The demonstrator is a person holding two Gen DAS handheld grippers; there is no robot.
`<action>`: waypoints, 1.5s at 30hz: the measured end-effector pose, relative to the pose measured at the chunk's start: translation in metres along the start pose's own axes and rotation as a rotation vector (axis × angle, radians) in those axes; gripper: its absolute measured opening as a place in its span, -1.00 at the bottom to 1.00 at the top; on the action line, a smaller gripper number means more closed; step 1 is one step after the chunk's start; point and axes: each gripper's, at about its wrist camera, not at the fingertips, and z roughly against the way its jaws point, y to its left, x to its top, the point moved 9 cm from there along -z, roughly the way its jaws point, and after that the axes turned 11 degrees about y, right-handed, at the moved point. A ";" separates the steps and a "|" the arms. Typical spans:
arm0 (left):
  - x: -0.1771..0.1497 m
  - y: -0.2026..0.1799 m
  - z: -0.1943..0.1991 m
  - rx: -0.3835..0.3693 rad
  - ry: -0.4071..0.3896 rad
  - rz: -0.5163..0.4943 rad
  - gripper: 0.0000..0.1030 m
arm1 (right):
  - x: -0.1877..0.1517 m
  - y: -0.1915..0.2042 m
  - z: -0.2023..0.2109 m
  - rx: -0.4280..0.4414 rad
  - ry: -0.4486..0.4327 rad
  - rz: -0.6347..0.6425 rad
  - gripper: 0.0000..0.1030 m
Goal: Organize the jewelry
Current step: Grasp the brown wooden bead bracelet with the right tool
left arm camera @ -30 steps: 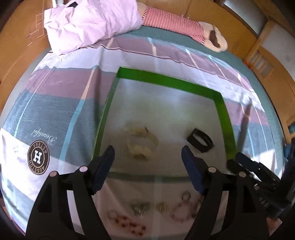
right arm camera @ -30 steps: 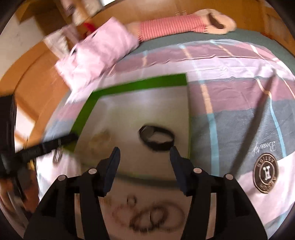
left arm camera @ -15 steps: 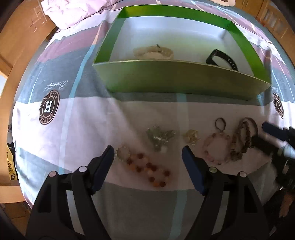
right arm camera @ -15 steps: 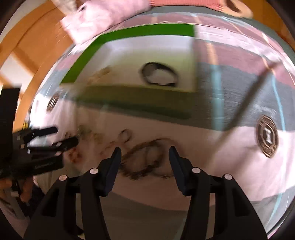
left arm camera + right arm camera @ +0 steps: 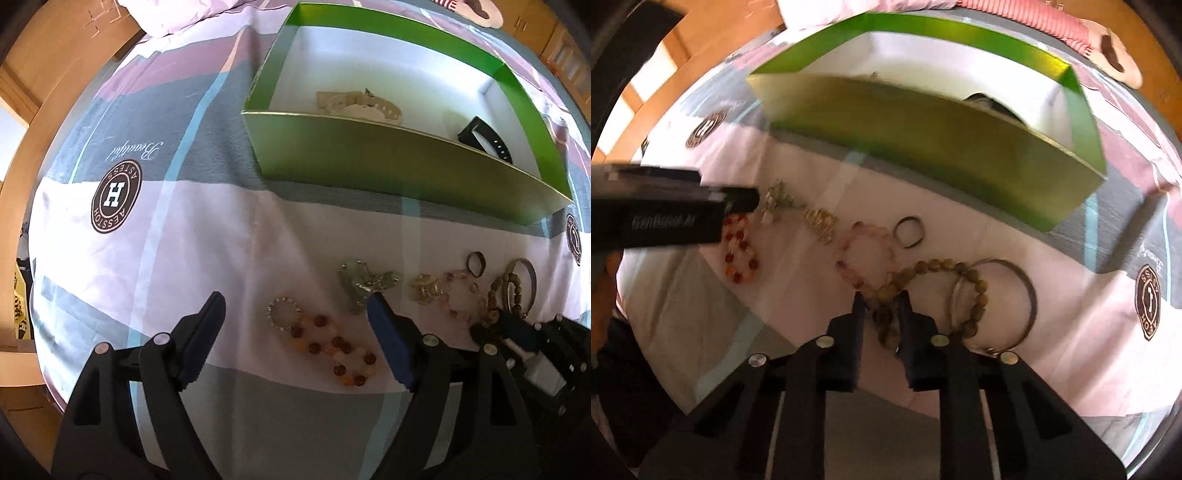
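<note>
A green box [image 5: 388, 162] with a white inside holds a cream bracelet [image 5: 354, 103] and a black band [image 5: 487, 138]. Jewelry lies in a row on the bedsheet in front of it: a red-orange bead bracelet [image 5: 332, 347], a silver piece [image 5: 365, 284], a gold piece [image 5: 424, 290], a pink bead bracelet [image 5: 860, 254], a small dark ring [image 5: 908, 232], a brown bead bracelet [image 5: 923, 295] and a metal bangle [image 5: 1015, 302]. My left gripper [image 5: 295, 317] is open over the red-orange beads. My right gripper [image 5: 881, 308] is closed on the brown bead bracelet.
The patchwork sheet [image 5: 155, 221] has round logo patches [image 5: 116, 195]. A pink pillow [image 5: 177, 14] and a striped cushion [image 5: 1034, 18] lie behind the box. Wooden furniture [image 5: 55, 48] surrounds the bed.
Both grippers pulled back from above the box and dropped to the jewelry row. The right gripper's jaws closed onto the brown bead bracelet. The left stayed open.
</note>
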 end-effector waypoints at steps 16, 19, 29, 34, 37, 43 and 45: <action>-0.008 -0.024 0.004 -0.009 -0.009 -0.041 0.60 | 0.015 -0.036 0.045 0.030 -0.198 -0.141 -0.79; -0.007 -0.021 0.006 -0.021 -0.008 -0.030 0.60 | 0.019 -0.038 0.061 0.055 -0.274 -0.149 -0.79; -0.003 -0.003 0.016 -0.076 -0.030 0.045 0.61 | 0.024 -0.064 0.076 0.104 -0.312 -0.247 -0.79; 0.001 0.002 0.012 -0.093 -0.023 0.048 0.61 | 0.024 -0.054 0.071 0.095 -0.296 -0.212 -0.79; 0.006 0.004 0.008 -0.129 -0.018 0.068 0.61 | 0.023 -0.051 0.069 0.102 -0.287 -0.201 -0.79; 0.008 -0.006 -0.005 -0.123 0.003 0.061 0.61 | 0.021 -0.046 0.060 0.091 -0.257 -0.183 -0.79; 0.008 -0.011 -0.009 -0.110 0.011 0.050 0.61 | 0.020 -0.044 0.059 0.088 -0.254 -0.176 -0.79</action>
